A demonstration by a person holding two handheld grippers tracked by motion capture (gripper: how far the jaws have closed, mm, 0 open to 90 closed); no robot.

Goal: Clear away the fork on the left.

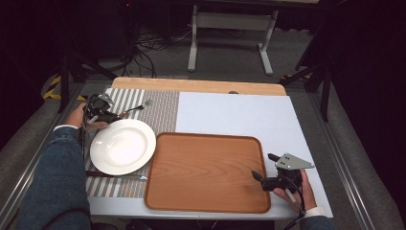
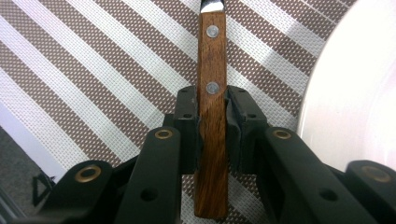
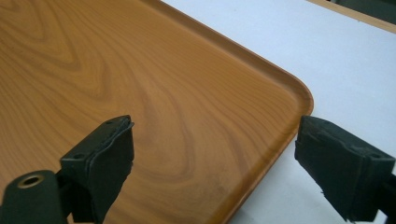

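- My left claw is pinched on the wooden handle of a fork; in the left gripper view the handle, with two metal rivets, runs straight up between my pads and its butt end sticks out below them.
- In the high view, the left claw sits at the far left of the worktop, and the fork points away to the right, its tines over the striped placemat.
- The fork is just beside the far rim of the white plate, which rests on that placemat.
- A knife lies on the placemat along the near side of the plate.
- My right claw is spread wide and holds nothing; it hovers at the right edge of the wooden tray.
- In the right gripper view, one pad is over the tray and the other is over the pale blue mat beside it.
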